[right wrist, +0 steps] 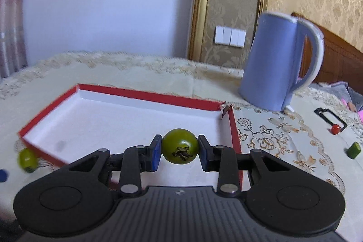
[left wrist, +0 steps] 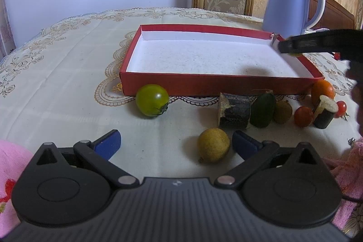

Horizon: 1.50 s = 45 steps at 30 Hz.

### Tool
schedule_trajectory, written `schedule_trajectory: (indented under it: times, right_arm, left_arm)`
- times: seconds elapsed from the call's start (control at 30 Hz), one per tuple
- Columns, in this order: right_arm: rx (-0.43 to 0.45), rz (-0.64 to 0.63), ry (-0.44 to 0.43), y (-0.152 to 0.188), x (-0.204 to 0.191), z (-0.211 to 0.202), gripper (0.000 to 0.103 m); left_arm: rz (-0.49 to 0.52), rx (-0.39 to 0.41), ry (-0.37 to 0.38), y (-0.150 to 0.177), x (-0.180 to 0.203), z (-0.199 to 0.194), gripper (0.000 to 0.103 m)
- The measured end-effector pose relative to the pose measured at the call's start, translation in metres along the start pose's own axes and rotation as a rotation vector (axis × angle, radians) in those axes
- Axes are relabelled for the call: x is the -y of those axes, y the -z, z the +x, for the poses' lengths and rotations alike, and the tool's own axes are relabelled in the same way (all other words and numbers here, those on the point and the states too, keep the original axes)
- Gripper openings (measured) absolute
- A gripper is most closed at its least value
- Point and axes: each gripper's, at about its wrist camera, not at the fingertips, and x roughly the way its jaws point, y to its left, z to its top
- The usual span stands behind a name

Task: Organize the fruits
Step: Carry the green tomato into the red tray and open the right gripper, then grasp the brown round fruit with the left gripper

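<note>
A red box with a white inside [left wrist: 226, 84] [right wrist: 145, 95] lies on the table. My right gripper [right wrist: 179, 150] is shut on a green tomato [right wrist: 180, 145] and holds it over the box's right end; it shows in the left wrist view [left wrist: 292, 47] too. My left gripper [left wrist: 175, 143] is open and empty, low over the cloth. A yellow lemon [left wrist: 213, 144] lies just inside its right finger. Another green tomato [left wrist: 152, 99] [right wrist: 27, 160] sits by the box's front wall. Eggplant pieces [left wrist: 233, 110], a dark green fruit [left wrist: 263, 109], a kiwi [left wrist: 282, 111], red tomatoes [left wrist: 302, 116] and an orange [left wrist: 322, 89] line the front right.
A blue kettle [left wrist: 292, 1] [right wrist: 279, 60] stands behind the box's right end. A small red tomato [right wrist: 335, 128], a black frame [right wrist: 329, 116] and a green cube [right wrist: 353, 149] lie on the lace cloth to the right. Pink fabric [left wrist: 9, 158] lies at the near edge.
</note>
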Motion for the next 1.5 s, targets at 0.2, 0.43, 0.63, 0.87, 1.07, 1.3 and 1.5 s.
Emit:
schedule_trajectory:
  times: [0.2, 0.43, 0.63, 0.87, 1.07, 1.3, 1.5]
  right_arm:
    - [-0.151, 0.076, -0.033, 0.001, 0.013, 0.052, 0.033]
    - [-0.161, 0.075, -0.05, 0.006, 0.015, 0.056, 0.039]
    - [-0.014, 0.117, -0.077, 0.012, 0.029, 0.002, 0.065]
    - [-0.041, 0.113, -0.14, 0.061, 0.039, -0.063, 0.066]
    - [-0.014, 0.111, -0.118, 0.091, 0.033, -0.085, 0.069]
    - [-0.051, 0.118, -0.144, 0.098, 0.032, -0.075, 0.076]
    - [-0.074, 0.102, -0.158, 0.1, 0.031, -0.072, 0.083]
  left_arm:
    - [-0.003, 0.003, 0.002, 0.0, 0.0, 0.0, 0.103]
    - [-0.006, -0.006, 0.003, 0.0, -0.001, 0.0, 0.103]
    - [-0.014, 0.009, 0.009, 0.001, -0.002, 0.0, 0.103]
    - [-0.02, 0.009, 0.012, 0.001, -0.003, -0.001, 0.103]
    - [0.01, 0.04, -0.008, 0.001, 0.002, -0.009, 0.103]
    - [0.08, 0.04, -0.002, 0.002, 0.013, -0.014, 0.083]
    - [0.086, 0.012, 0.035, 0.002, 0.013, -0.013, 0.061]
